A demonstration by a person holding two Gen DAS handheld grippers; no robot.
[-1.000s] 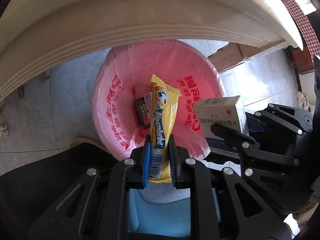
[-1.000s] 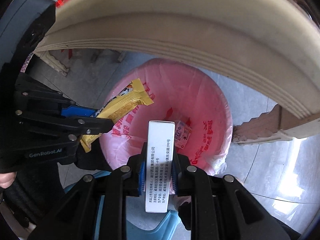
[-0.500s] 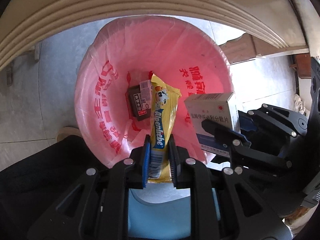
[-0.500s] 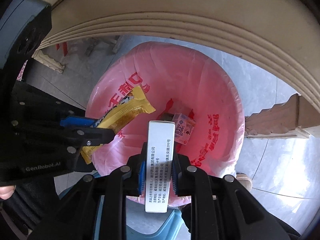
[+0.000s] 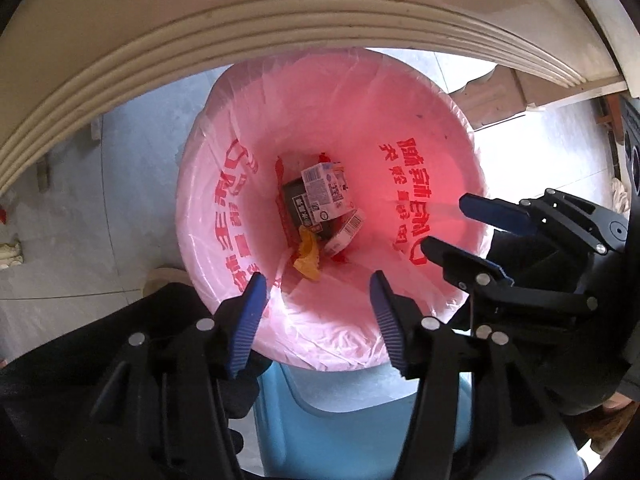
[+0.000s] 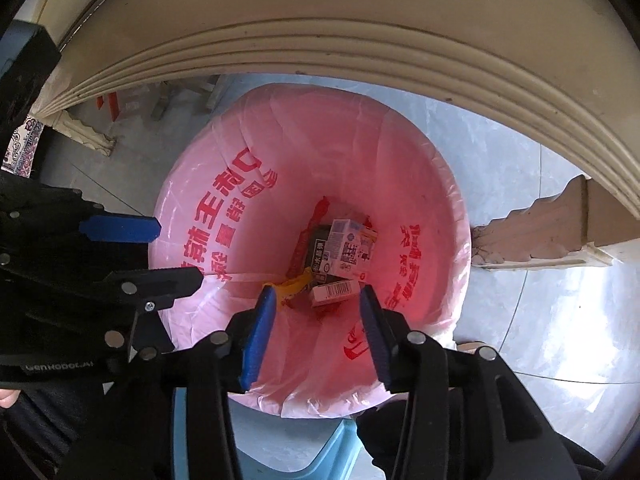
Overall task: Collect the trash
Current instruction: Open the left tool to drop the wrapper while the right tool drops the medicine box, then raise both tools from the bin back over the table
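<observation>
both jaws opening, empty, over the pink-lined bin (image 5: 420, 112) beneath the table edge (image 5: 280, 28).

A home room, it seems: pale tiled floor (image 5: 120, 208), a cream moulded tabletop (image 6: 360, 20) edge on carved wooden legs (image 6: 560, 236), and a pink-lined waste bin (image 5: 432, 92) just beneath it.
</observation>
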